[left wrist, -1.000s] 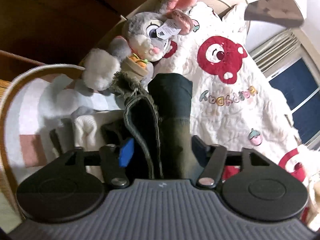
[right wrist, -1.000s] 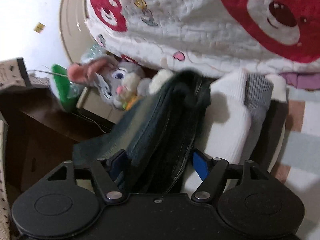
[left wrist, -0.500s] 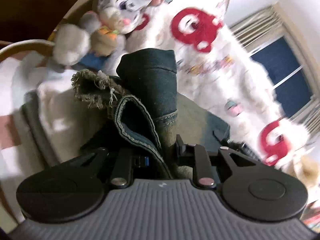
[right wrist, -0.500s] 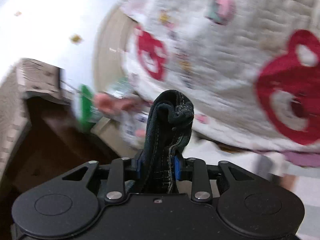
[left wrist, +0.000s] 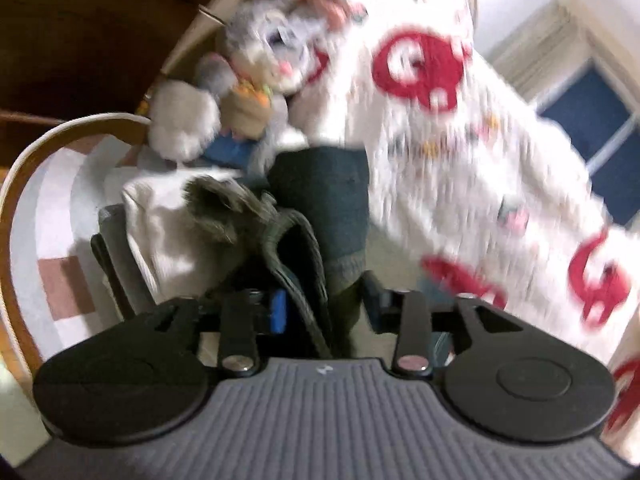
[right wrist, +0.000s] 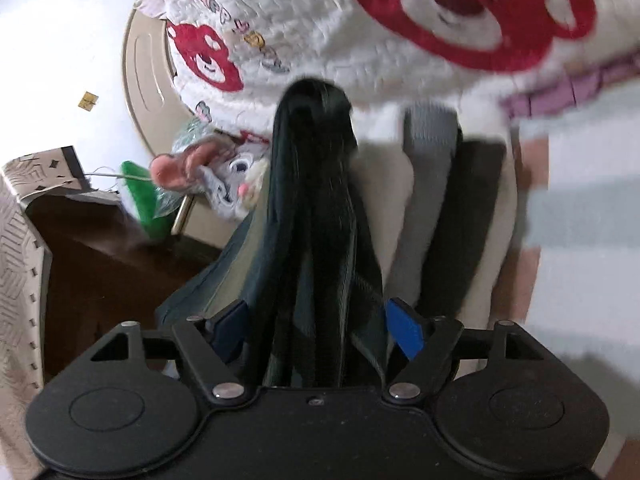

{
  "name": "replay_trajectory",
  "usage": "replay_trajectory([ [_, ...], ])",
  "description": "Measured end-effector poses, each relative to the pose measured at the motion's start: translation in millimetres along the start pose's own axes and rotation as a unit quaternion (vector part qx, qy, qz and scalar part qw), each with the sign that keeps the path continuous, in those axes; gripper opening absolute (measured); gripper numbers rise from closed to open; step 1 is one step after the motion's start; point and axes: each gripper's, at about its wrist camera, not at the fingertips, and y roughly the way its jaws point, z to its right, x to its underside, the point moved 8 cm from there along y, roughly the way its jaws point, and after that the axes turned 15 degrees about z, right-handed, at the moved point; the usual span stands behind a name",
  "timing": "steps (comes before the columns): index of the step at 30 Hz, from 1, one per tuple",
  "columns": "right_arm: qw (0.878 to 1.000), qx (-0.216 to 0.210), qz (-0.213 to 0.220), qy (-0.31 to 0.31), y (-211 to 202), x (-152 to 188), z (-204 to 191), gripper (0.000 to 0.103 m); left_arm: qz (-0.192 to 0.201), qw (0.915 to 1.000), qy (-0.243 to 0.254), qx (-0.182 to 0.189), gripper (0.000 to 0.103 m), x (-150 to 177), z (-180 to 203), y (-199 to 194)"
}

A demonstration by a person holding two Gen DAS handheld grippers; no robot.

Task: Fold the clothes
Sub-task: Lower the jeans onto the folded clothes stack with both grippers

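Note:
A folded pair of dark green jeans (left wrist: 320, 208) with a frayed hem stands between the fingers of my left gripper (left wrist: 324, 312), whose jaws stand apart with the cloth loose between them. In the right wrist view the same jeans (right wrist: 316, 216) rise between the fingers of my right gripper (right wrist: 320, 328), also spread wide, with a blue pad (right wrist: 404, 328) clear of the cloth. The jeans lean against a row of folded clothes (right wrist: 436, 200), white, grey and black.
A grey plush rabbit (left wrist: 272, 56) sits behind the clothes, also in the right wrist view (right wrist: 224, 176). A white quilt with red bear faces (left wrist: 460, 120) lies to the right. A striped mat (left wrist: 60, 216) with a wooden rim lies at left. A dark wooden cabinet (right wrist: 100, 256) stands left.
Both grippers were shut on the jeans half a second ago and have now opened. Both have dropped back toward the row of folded clothes.

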Motion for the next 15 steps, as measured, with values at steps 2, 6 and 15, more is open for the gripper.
replay_trajectory([
  [2, 1.000, -0.012, -0.012, 0.014, -2.2, 12.1, -0.4, 0.085, 0.027, 0.9974, -0.060, -0.030, 0.072, -9.7, -20.9, 3.5],
  [6, 0.999, -0.029, -0.025, 0.013, 4.2, 20.8, -6.3, 0.066, -0.029, 0.9948, -0.095, -0.022, 0.072, -5.2, -34.5, 29.8],
  [15, 0.966, -0.151, -0.035, 0.209, 14.1, -2.5, -49.8, 0.029, 0.032, 0.9961, 0.081, -0.007, 0.022, -65.0, 41.7, 36.7],
])
